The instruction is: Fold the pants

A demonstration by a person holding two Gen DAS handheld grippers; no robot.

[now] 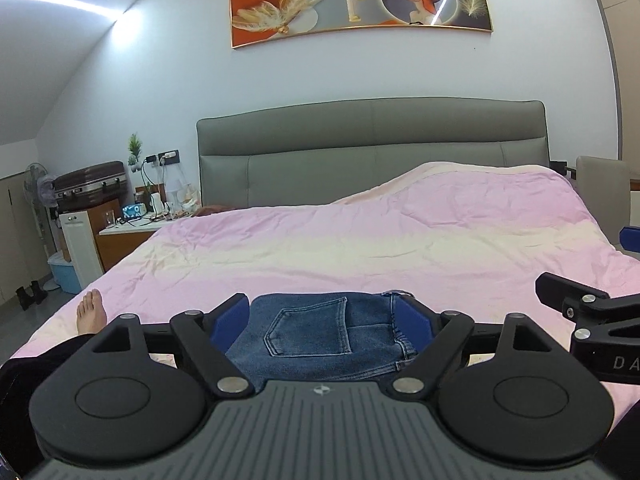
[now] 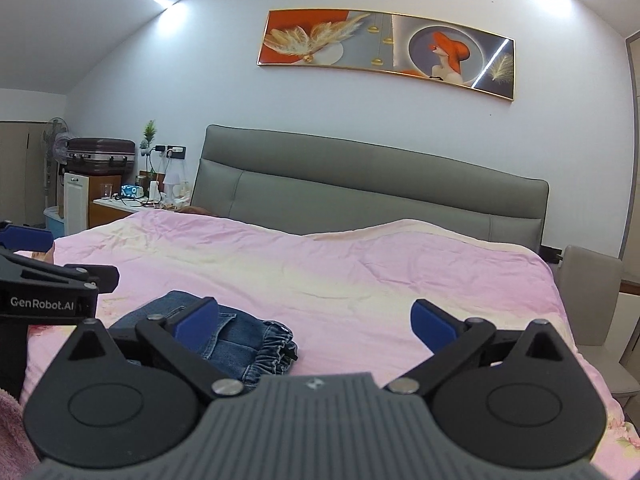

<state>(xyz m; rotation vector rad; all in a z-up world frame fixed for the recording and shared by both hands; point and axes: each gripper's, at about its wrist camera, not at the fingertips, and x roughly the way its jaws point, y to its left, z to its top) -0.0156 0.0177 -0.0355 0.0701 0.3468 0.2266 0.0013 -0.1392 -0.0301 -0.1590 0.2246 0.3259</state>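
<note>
A: Denim, blue. The folded pants (image 1: 320, 336) lie on the pink bedspread (image 1: 360, 240), near edge of the bed.

B: And the left gripper (image 1: 326, 316)?

A: Jaws spread wide, pads flanking the bundle, not pressing it.

B: Right gripper (image 2: 316, 320)?

A: Also wide apart, nothing between. The pants sit at its left finger (image 2: 198, 320), bare bedspread beyond.

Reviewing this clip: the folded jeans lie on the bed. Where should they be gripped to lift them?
Probably the elastic waistband, bunched thick at the bundle's right end. Come in low from the right, where the bedspread is bare; the flat pocket face offers no edge to pinch.
</note>
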